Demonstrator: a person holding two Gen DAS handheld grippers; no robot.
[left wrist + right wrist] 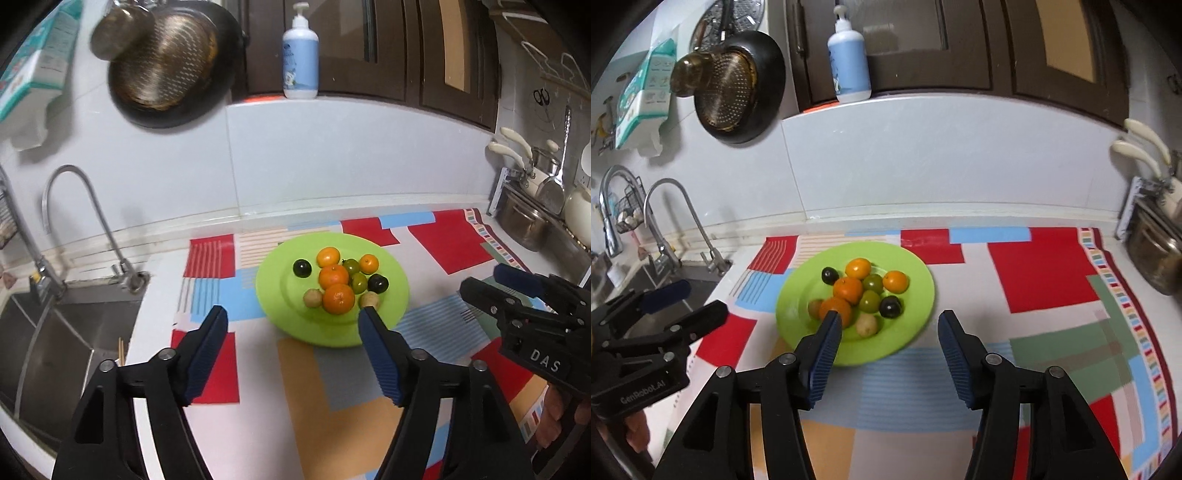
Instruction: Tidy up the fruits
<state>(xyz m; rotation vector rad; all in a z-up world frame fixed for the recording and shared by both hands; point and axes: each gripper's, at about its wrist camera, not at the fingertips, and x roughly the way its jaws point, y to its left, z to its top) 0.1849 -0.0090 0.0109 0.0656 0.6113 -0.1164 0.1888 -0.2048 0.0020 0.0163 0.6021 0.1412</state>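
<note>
A green plate [391, 295] [916, 295] sits on a patterned mat and holds several fruits: oranges [338, 298] [848, 289], two dark plums [301, 267] [890, 306], two green fruits [358, 282] [869, 301] and two small tan fruits [312, 297] [867, 324]. My left gripper [293, 314] is open and empty, just in front of the plate. My right gripper [890, 319] is open and empty, over the plate's near right edge. Each gripper shows in the other's view, the right [480, 282] and the left [701, 301].
A steel sink [55, 332] with a tap [74, 206] lies to the left. A pan [173, 62] hangs on the wall. A pump bottle [300, 55] stands on the ledge. Pots [524, 221] stand at the right. The mat [450, 240] covers the counter.
</note>
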